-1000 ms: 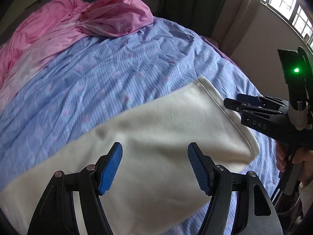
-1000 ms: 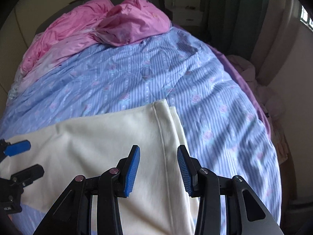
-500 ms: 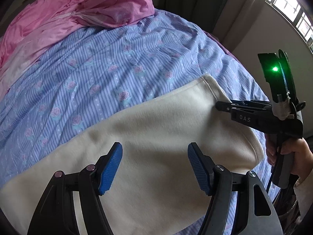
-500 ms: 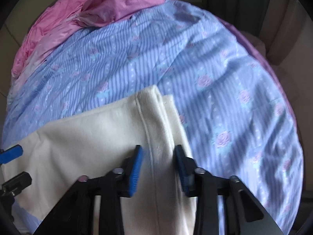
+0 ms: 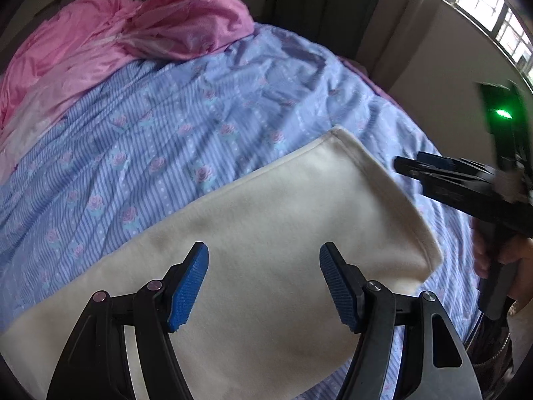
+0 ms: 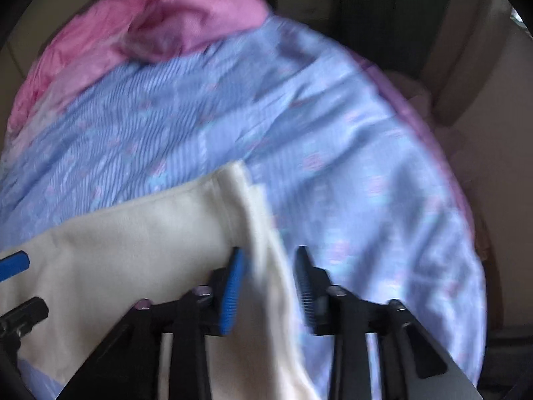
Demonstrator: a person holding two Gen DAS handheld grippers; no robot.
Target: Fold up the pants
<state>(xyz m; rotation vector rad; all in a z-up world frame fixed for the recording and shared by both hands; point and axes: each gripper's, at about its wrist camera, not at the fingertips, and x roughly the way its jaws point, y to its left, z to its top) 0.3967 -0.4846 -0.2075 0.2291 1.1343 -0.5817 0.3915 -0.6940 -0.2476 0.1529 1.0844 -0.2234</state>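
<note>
currently, in the left wrist view, cream pants (image 5: pixel 266 233) are being seen lying flat across a blue striped bedsheet (image 5: pixel 166 126), a pink blanket (image 5: pixel 133 40) bunched at the far end. the left gripper (image 5: pixel 264 286) is being held over the pants with jaws wide apart, nothing gripped. the right gripper (image 5: pixel 433 180) is being held by a hand (image 5: pixel 513 260) at the hem edge. in the blurred right wrist view, the right gripper (image 6: pixel 269 286) jaws have just been opening, part open, the pants (image 6: pixel 133 250) hem lying between the pads, ungripped.
</note>
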